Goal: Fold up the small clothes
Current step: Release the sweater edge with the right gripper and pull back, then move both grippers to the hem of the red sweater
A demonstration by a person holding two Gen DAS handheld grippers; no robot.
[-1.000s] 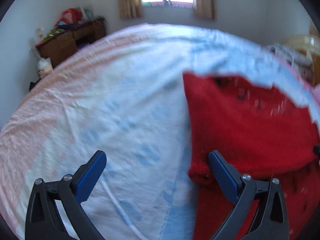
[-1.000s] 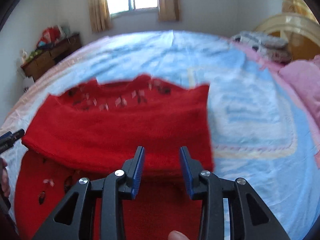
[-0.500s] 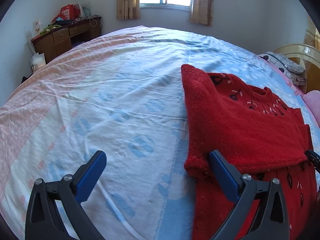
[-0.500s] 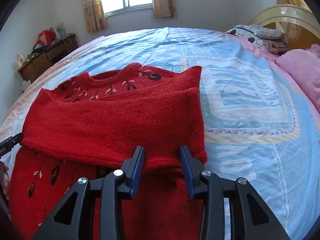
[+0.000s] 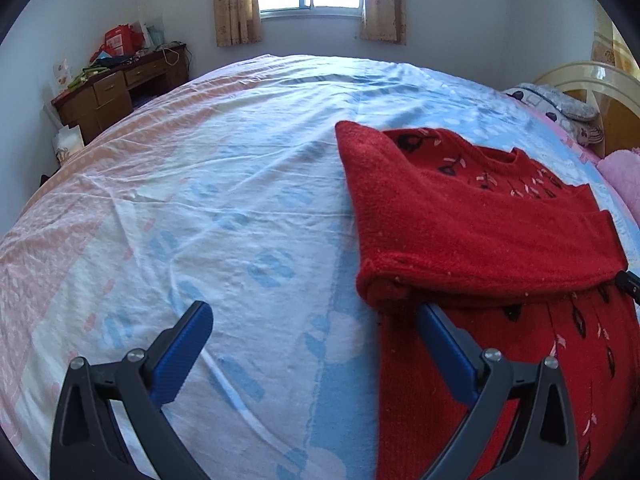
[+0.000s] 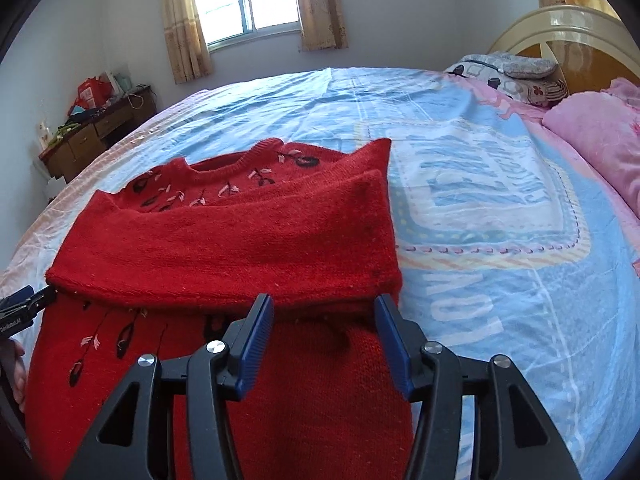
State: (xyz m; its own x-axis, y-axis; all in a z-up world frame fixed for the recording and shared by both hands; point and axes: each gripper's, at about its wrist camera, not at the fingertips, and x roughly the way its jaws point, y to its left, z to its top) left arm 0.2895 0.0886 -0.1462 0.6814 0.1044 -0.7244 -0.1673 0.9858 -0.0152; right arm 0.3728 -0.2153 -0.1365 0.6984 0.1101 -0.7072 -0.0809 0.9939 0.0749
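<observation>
A small red knit sweater (image 5: 472,220) with black and pink embroidery lies on the bed; it also shows in the right wrist view (image 6: 224,248). Its sleeves are folded across the chest in a thick band. My left gripper (image 5: 316,320) is wide open at the sweater's left edge, with its right finger (image 5: 444,344) just below the folded band. My right gripper (image 6: 324,312) is open and empty, just below the band's lower right corner. The left gripper's tip shows at the left edge of the right wrist view (image 6: 24,304).
The bed has a blue, white and pink printed sheet (image 5: 200,220). Pink pillows (image 6: 600,140) and a patterned pillow (image 6: 508,72) lie by the headboard (image 6: 568,32). A wooden desk (image 5: 116,92) with clutter stands by the far wall under a window.
Both grippers lowered the folded sleeve band onto the sweater and drew back slightly. The right gripper's jaws opened wider and let go of the fabric.
</observation>
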